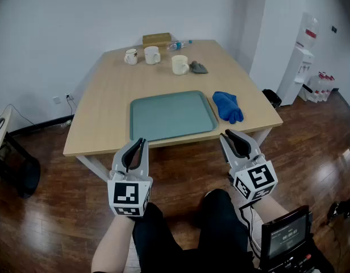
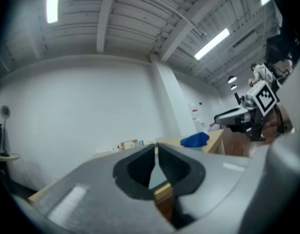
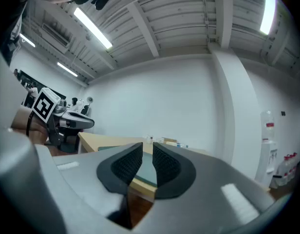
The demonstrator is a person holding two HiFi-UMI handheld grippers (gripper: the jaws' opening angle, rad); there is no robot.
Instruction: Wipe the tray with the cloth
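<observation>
So, nothing begun: cloth (image 1: 227, 107) lies untouched right of the tray (image 1: 172, 116), frame centre; left tool (image 1: 140, 143) and right tool (image 1: 229, 134) both pinched closed, empty, lower frame.

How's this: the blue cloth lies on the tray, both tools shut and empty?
No. The head view shows the cloth on the table beside the tray, not on it. Left tool and right tool are shut and empty.
</observation>
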